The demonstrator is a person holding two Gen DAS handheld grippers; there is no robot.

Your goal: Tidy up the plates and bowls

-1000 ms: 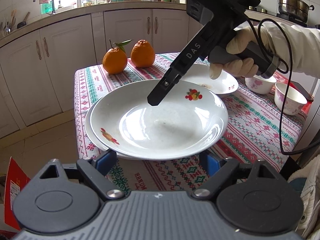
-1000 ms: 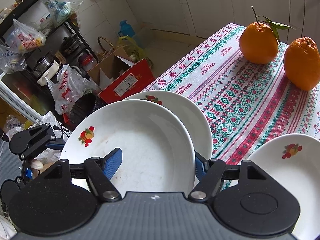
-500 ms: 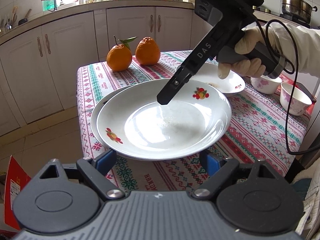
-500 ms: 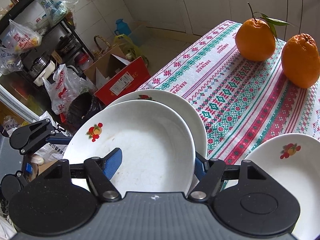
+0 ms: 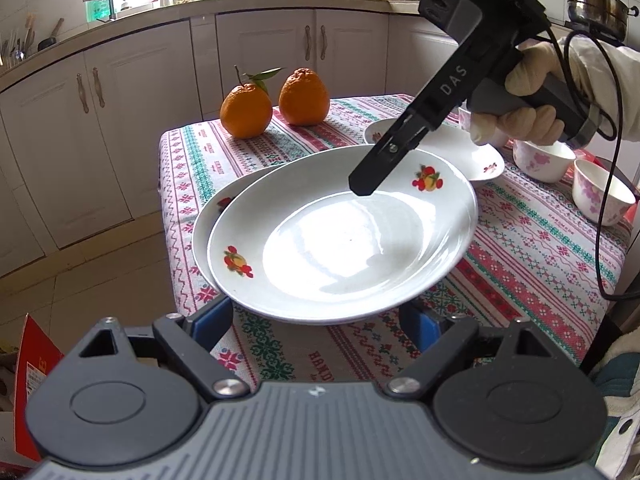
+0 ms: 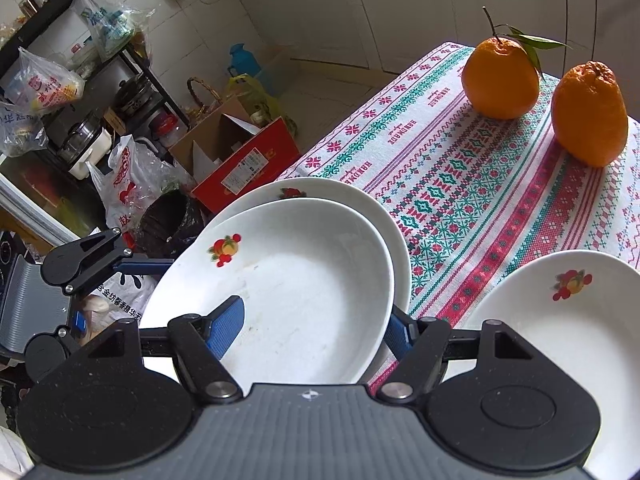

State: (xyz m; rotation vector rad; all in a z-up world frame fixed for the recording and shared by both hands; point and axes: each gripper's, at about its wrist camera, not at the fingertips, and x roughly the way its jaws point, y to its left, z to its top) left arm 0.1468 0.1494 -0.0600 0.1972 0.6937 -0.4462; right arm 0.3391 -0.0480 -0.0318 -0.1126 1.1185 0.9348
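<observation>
A white plate with fruit prints (image 5: 344, 240) (image 6: 288, 292) is held above a second white plate (image 5: 208, 220) (image 6: 352, 204) that lies at the table's corner. My right gripper (image 6: 316, 322) is shut on the upper plate's rim, one finger (image 5: 376, 168) inside it, one beneath. My left gripper (image 5: 316, 320) is open, its blue fingers just below the plate's near edge. A third white plate (image 5: 476, 152) (image 6: 560, 320) lies to the right. Two floral bowls (image 5: 600, 196) stand at far right.
Two oranges (image 5: 276, 104) (image 6: 540, 96) sit at the table's far end on the patterned tablecloth (image 5: 540, 248). Beyond the table edge, a red box (image 6: 248, 168), bags and a shelf stand on the floor. Cabinets (image 5: 120, 120) line the back wall.
The held plate has shifted right and slightly away over the lower plate, showing more of the lower plate's left rim. The left gripper has drawn back a little.
</observation>
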